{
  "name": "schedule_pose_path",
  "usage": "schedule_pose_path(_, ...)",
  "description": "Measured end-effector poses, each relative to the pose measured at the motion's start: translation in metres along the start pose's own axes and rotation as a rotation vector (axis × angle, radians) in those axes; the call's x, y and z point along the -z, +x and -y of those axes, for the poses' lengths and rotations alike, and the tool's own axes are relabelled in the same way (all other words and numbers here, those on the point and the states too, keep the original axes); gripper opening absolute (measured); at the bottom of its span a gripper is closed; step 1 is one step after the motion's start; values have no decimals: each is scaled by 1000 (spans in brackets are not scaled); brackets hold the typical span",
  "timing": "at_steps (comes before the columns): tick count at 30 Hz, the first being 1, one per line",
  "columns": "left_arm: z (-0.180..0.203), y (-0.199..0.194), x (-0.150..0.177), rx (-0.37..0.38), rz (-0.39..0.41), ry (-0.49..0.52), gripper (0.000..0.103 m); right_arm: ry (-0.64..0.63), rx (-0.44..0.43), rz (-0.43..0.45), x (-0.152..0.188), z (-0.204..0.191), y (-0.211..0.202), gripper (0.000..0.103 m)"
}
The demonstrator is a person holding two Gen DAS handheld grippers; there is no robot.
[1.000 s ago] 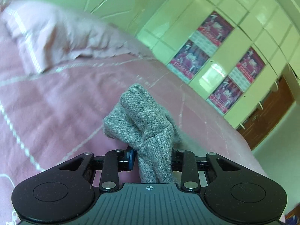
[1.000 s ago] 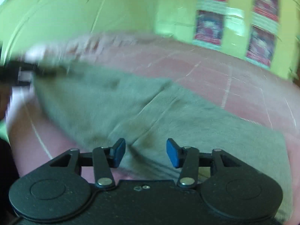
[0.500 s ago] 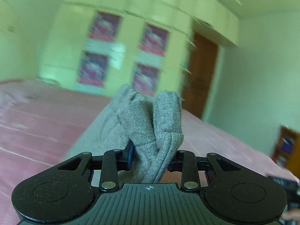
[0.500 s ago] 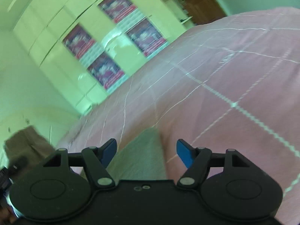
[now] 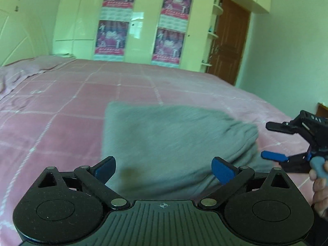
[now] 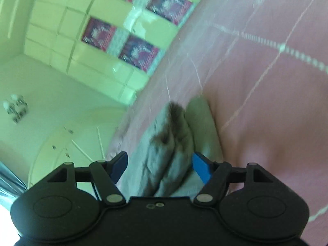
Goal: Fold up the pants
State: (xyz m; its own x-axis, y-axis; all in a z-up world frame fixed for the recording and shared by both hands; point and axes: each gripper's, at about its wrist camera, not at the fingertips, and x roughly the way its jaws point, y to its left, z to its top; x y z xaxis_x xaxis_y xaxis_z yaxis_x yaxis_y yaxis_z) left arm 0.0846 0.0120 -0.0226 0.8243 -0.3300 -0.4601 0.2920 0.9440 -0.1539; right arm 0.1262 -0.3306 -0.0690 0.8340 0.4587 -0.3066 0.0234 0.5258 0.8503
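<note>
The grey pants [image 5: 170,141] lie folded in a flat block on the pink bed [image 5: 61,102]. My left gripper [image 5: 164,170] is open and empty, just above the near edge of the pants. My right gripper [image 5: 272,141] shows at the right of the left wrist view, open, beside the right end of the pants. In the right wrist view, my right gripper [image 6: 160,167] is open with the stacked edges of the pants [image 6: 174,143] between its blue pads, not clamped.
The pink checked bedspread [image 6: 266,82] spreads all round the pants. A pink pillow [image 5: 24,71] lies at the far left. A wardrobe with posters [image 5: 141,22] and a brown door [image 5: 229,41] stand behind the bed.
My left gripper has opened and let go of the pants, which now lie flat on the bed. My right gripper has swung round to the end of the folded pants.
</note>
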Motion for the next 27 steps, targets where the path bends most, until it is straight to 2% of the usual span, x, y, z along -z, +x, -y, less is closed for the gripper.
schedule_pose_path(2,-15,-13,14,-23,-19,-8,99,15,-7,-16,5,-4,5,63)
schedule_pose_path(4,-25,-22,24,-34,-42,-7,99,42,32,-42,5,-5,13,63)
schedule_pose_path(8,-36,-13,30,-65,-95,-44,99,15,98,-24,1,-18,28,68)
schedule_pose_path(10,-41,-8,27,-79,-92,-72,99,-30,153,-25,2,-27,37,48)
schedule_pose_path(11,-43,2,25,-86,-106,-81,99,-41,138,-29,1,-32,40,31)
schedule_pose_path(12,-43,12,23,-91,-123,-88,99,-65,120,-28,1,-41,40,23)
schedule_pose_path(15,-46,19,25,-111,-120,-111,99,-208,37,8,-5,-90,28,20)
schedule_pose_path(17,-52,19,27,-156,-100,-153,99,-232,-24,55,-11,-111,12,20)
schedule_pose_path(18,-56,18,28,-154,-93,-176,99,-251,-41,81,-13,-116,2,20)
schedule_pose_path(21,-57,19,30,-142,-85,-185,100,-244,26,95,-13,-94,-12,21)
schedule_pose_path(23,-55,22,33,-153,-90,-177,100,-160,186,33,-5,-42,4,21)
schedule_pose_path(24,-55,23,33,-158,-92,-172,100,-59,240,-19,0,-9,14,23)
schedule_pose_path(25,-53,23,34,-161,-93,-164,100,42,161,17,3,14,9,22)
schedule_pose_path(26,-52,22,33,-163,-94,-156,100,80,113,33,4,23,4,21)
schedule_pose_path(27,-53,21,33,-163,-96,-153,100,62,118,38,4,20,2,23)
